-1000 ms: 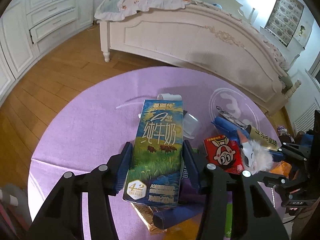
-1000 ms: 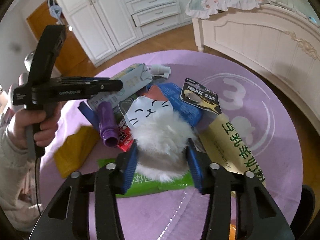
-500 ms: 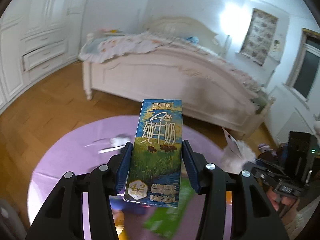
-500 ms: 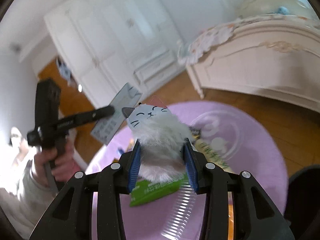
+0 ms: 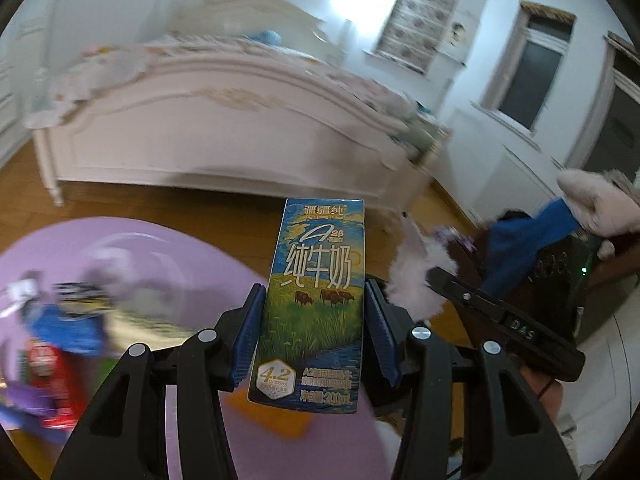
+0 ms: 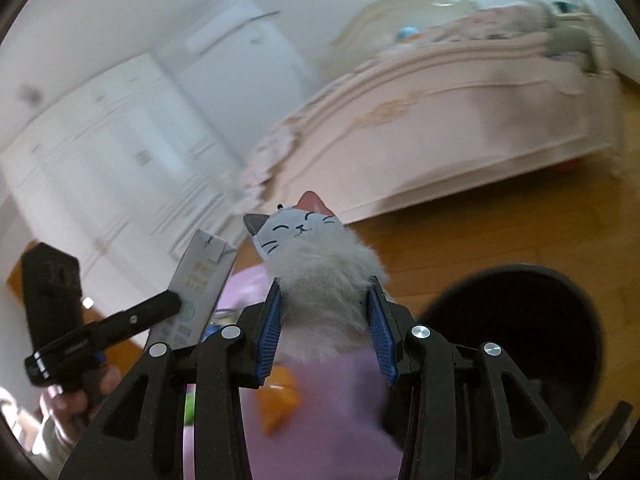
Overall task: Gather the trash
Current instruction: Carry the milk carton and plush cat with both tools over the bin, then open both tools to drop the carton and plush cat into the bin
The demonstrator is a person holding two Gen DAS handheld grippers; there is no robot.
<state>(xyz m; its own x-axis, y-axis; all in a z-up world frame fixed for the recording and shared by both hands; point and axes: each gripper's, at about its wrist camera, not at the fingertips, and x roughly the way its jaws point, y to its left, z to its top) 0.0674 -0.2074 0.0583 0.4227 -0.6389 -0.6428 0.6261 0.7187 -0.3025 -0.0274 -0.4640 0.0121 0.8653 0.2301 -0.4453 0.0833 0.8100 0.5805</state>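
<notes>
Your left tongs (image 5: pixel 311 332) are clamped on a milk carton (image 5: pixel 316 304), blue pads pressed against both of its sides about halfway up; the carton stands upright between them, its printed front with cows and grass facing the camera, lifted clear of the purple worktop (image 5: pixel 132 248) below. In the right wrist view the same carton (image 6: pixel 200 284) shows at the left, gripped from the side by those tongs (image 6: pixel 176 304), with your hand (image 6: pixel 76 396) on the handle beneath.

Your right tongs (image 6: pixel 325 332) are closed about halfway on a fluffy grey cat toy (image 6: pixel 320 280), the pads sinking into its fur on both sides; its flat cat face with a pink ear points up and away from the camera. From the left wrist view the toy (image 5: pixel 416 276) appears as a pale furry blur at the right, just beside the carton.

More litter lies blurred on the worktop at the left: a red packet (image 5: pixel 52 364) and a blue wrapper (image 5: pixel 68 324). An orange piece (image 6: pixel 280 400) lies on the purple cloth below the right tongs. A dark round bin (image 6: pixel 516 336) sits on the wooden floor (image 6: pixel 480 240) at the right, near the toy. A white bed (image 5: pixel 224 132) stands behind.
</notes>
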